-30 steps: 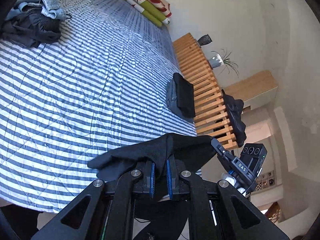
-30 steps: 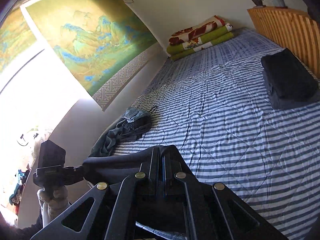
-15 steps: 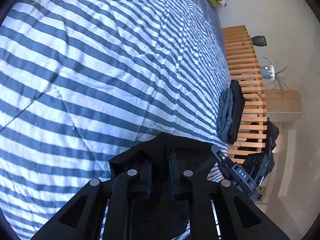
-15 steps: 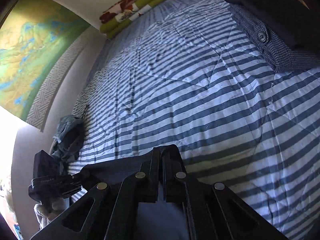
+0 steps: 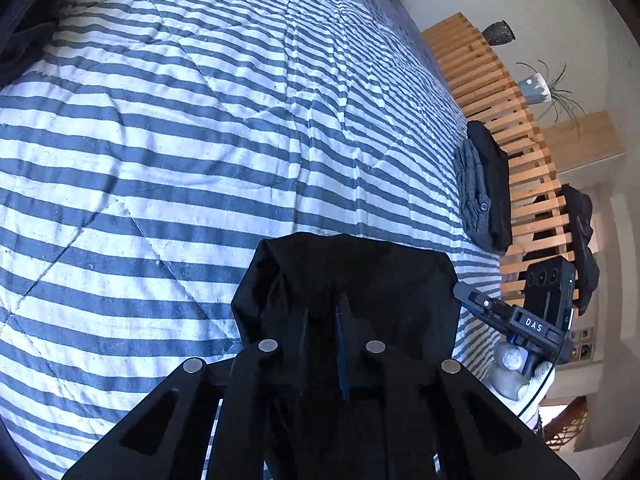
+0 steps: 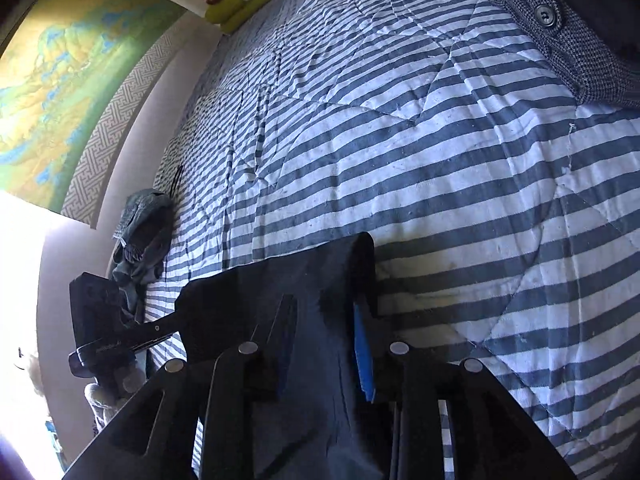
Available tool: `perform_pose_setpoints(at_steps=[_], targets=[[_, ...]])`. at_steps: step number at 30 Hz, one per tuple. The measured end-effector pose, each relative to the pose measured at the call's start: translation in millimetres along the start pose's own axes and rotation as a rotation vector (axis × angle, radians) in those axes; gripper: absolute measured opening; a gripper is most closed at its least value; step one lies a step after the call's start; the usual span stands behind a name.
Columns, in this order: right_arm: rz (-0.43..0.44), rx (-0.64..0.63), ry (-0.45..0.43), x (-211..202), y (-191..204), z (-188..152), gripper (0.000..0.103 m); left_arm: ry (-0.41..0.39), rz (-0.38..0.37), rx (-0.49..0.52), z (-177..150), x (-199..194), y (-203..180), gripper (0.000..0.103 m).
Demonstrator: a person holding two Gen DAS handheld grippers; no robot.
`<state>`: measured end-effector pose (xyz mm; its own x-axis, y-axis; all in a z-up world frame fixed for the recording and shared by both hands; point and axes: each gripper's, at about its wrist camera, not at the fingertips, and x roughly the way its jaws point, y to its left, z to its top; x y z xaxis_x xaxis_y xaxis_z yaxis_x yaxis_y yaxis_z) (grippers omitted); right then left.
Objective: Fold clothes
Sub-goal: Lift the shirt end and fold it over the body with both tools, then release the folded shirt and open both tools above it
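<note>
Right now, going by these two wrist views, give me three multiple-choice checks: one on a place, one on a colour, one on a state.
1. Where does the crumpled clothes pile lie?
A. at the quilt's edge, against the wall
B. on a chair
C. on the floor

2. What colours are the stripes of the quilt?
A. red and white
B. blue and white
C. green and yellow

3. How are the dark clothes beside the wooden slats arranged?
A. folded in a stack
B. spread out flat
C. bunched in a ball

Answers:
1 A: the pile sits where the quilt meets the wall.
2 B: blue bands alternate with white all over.
3 A: neat layers lie one on another, edges aligned.
</note>
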<state>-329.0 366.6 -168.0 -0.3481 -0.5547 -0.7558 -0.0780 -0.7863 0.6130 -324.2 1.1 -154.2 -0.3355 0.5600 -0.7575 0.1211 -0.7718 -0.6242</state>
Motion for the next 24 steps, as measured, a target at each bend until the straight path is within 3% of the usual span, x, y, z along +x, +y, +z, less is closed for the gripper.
perform_pose_setpoints(at_steps=[3,5,7,8,10,13,17,21,24], targets=[[-0.004,-0.001,-0.03,-6,6,-2,0.006,-0.049,-0.005,-0.013,10,-10,3,0.01],[-0.076,-0.026,-0.052,-5,9,0,0.006,-0.057,0.05,-0.031,16,-4,11,0.014],[-0.135,-0.039,-0.042,-3,9,2,0.007,0.023,0.07,-0.04,20,4,15,0.026],[-0.139,-0.035,-0.027,-5,8,1,0.009,0.03,0.075,-0.056,19,0,18,0.038],[-0.098,-0.025,-0.018,-23,5,-8,0.018,-0.007,0.057,-0.054,10,-19,18,0.046],[-0.101,-0.07,-0.021,-53,12,-43,0.034,-0.017,0.05,-0.01,-21,-48,12,0.055],[-0.142,-0.117,0.044,-58,17,-110,0.034,0.075,0.052,0.063,-88,-54,1,0.056],[-0.086,-0.062,0.097,-48,11,-162,0.034,0.184,0.064,0.085,-142,-32,-6,0.056],[-0.114,-0.06,0.056,-52,15,-184,0.034,0.182,0.073,0.115,-163,-28,-13,0.054]])
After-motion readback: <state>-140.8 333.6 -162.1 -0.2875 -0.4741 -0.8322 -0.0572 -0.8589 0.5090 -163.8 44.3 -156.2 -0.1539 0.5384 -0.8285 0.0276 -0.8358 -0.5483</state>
